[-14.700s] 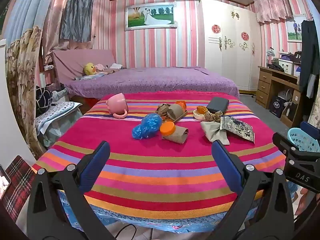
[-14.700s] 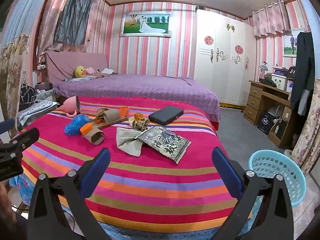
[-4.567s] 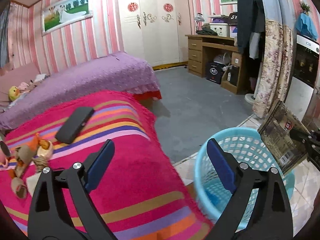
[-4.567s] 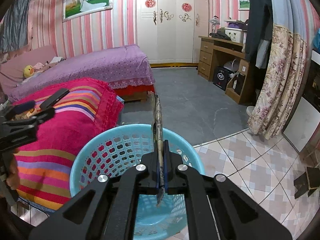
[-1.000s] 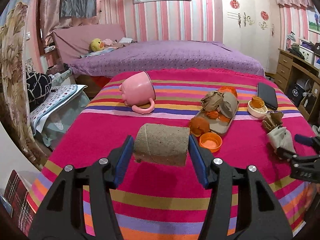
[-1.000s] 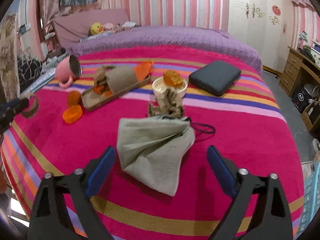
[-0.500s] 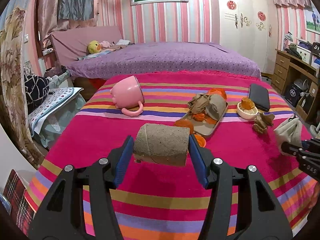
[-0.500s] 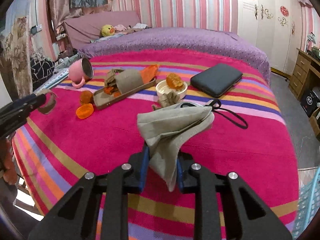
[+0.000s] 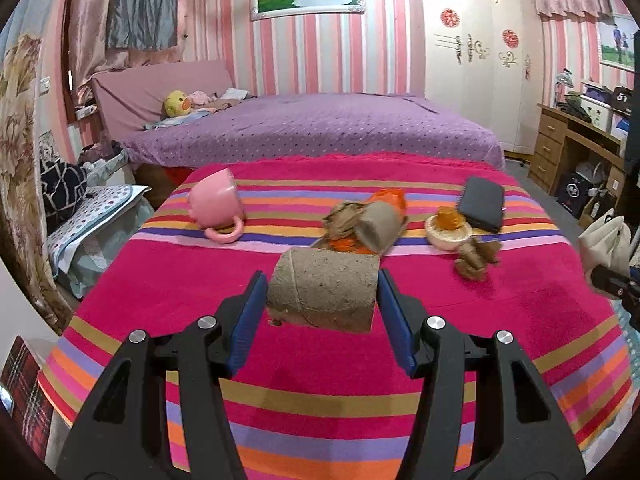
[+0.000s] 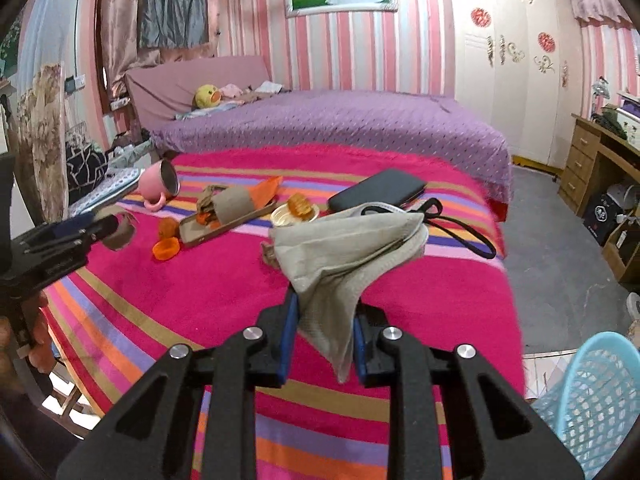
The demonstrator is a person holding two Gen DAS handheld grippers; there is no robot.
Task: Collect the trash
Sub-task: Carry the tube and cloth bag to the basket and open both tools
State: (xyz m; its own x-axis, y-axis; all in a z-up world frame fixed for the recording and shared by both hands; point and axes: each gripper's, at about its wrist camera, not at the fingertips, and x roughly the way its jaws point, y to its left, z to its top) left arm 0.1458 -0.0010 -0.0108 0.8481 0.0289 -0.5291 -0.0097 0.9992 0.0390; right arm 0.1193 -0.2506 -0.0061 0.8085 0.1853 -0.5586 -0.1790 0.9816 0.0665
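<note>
My left gripper [image 9: 322,300] is shut on a brown cardboard roll [image 9: 323,293], held crosswise above the striped bedspread [image 9: 224,292]. My right gripper [image 10: 325,320] is shut on a crumpled grey-beige paper bag [image 10: 344,252], lifted off the bed. In the right wrist view the left gripper [image 10: 100,228] with the roll shows at the left edge. The bag [image 9: 604,240] also shows at the right edge of the left wrist view. A light blue trash basket [image 10: 592,396] stands on the floor at the lower right.
On the bedspread lie a pink mug [image 9: 216,204], a tray [image 10: 228,220] with brown paper and orange scraps, an orange lid [image 10: 166,249], a small bowl [image 9: 446,232], a crumpled brown scrap [image 9: 476,260], a dark case [image 10: 378,192] and a black cord [image 10: 460,232]. A wooden desk [image 10: 592,164] stands far right.
The right gripper closed on the paper bag and lifted it off the bed. Both grippers drew back from the bed with their loads.
</note>
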